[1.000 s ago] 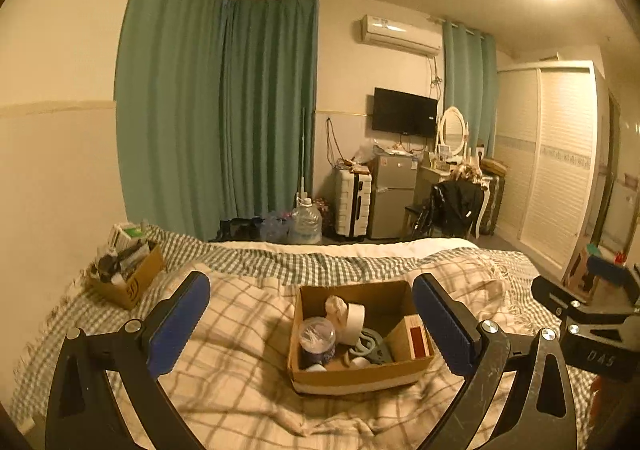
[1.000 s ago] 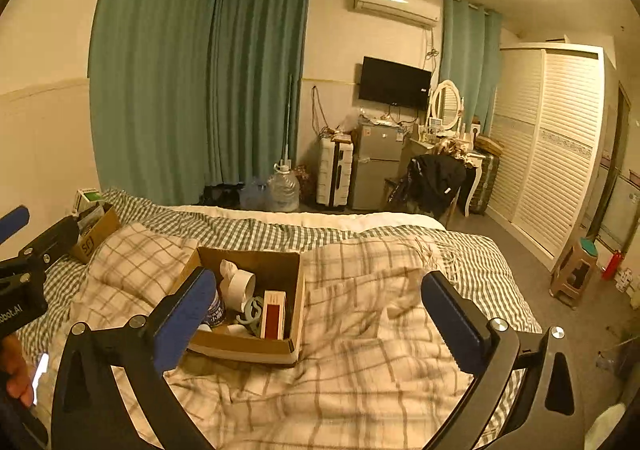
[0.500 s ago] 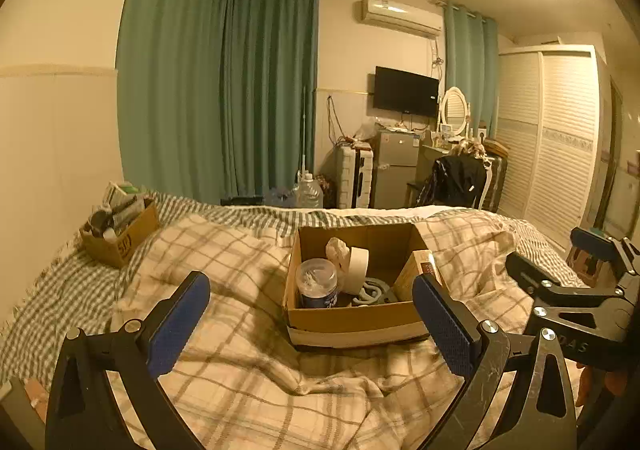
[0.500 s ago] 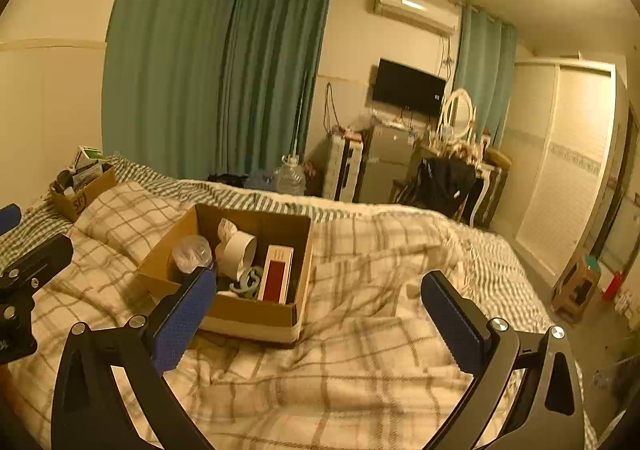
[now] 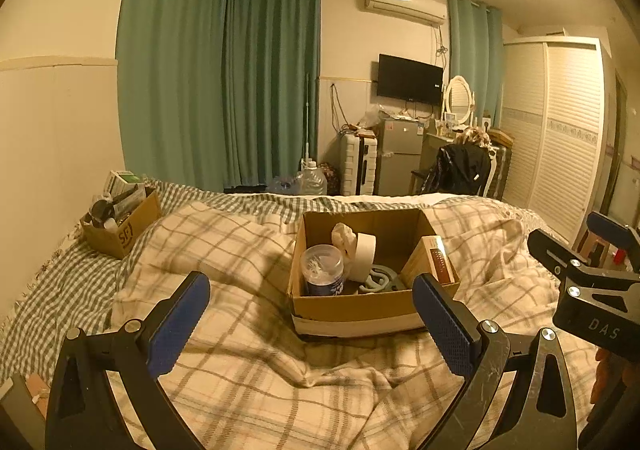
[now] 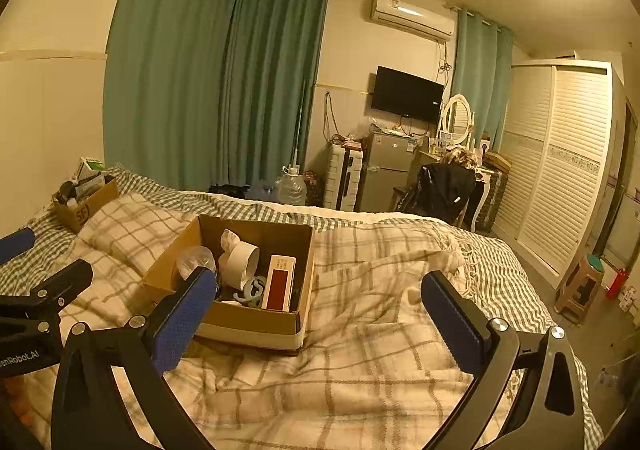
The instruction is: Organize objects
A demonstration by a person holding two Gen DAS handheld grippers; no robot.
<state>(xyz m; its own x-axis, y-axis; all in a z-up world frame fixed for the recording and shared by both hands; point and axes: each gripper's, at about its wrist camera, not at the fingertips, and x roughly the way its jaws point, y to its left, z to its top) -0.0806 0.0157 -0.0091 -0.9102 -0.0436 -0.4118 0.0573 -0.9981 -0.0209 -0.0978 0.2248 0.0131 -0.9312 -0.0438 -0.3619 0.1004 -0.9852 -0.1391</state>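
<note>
Below us the bed (image 5: pixel 248 390) carries a plaid blanket (image 6: pixel 360 382), and on it sits an open cardboard box (image 5: pixel 352 308) holding a clear jar (image 5: pixel 322 270), a white tape roll (image 5: pixel 365 255), a red-and-white carton (image 5: pixel 434 260) and a grey hook (image 5: pixel 376 280). Our left hand-held gripper (image 5: pixel 310 314) and right hand-held gripper (image 6: pixel 320 310) both hang spread wide, empty, just short of the box.

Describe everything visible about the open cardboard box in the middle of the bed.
The cardboard box is brown, shallow and lidless, with a pale band along its base. It sits level on the rumpled plaid blanket, untouched by either tool. Inside are a clear-lidded jar, white tape roll, grey-blue hooks and a red-and-cream carton.
</note>
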